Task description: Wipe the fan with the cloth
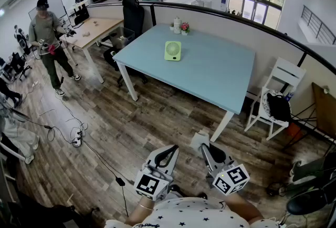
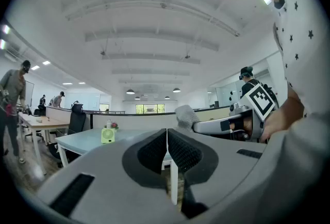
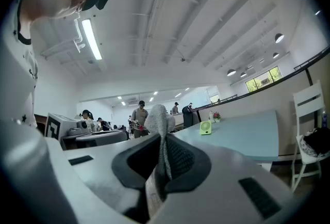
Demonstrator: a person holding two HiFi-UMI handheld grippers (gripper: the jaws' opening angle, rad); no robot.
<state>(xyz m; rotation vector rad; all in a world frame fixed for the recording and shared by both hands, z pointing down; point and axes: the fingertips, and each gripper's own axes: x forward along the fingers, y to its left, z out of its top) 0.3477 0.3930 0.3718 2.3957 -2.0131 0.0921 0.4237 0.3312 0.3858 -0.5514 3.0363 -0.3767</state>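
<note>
You hold both grippers low in front of your body, above the wooden floor (image 1: 152, 116). Your left gripper (image 2: 166, 138) has its fingers pressed together, and nothing sits between them. Your right gripper (image 3: 164, 152) has its fingers closed on the grey cloth (image 3: 157, 121). The cloth sticks up out of the fingers in a soft lump. The two grippers are side by side, near each other but not touching.

Further off stands a light blue tabletop (image 1: 220, 74) on white legs. Bare floor lies between you and it. The fan (image 1: 172, 50) is small and light green. It stands upright on the tabletop, toward the far side, well apart from both grippers and from the cloth. Behind the fan, near the far edge, is a little pot of pink flowers (image 1: 184, 27) with a white container (image 1: 177, 24) just beside it.

To the right of the tabletop stands a white chair (image 1: 284, 71) with a dark bag (image 1: 277, 107) on its seat. A black office chair (image 1: 132, 14) sits past the far left corner. Off to the left, a person (image 1: 48, 38) stands beside a wooden desk (image 1: 97, 29).
</note>
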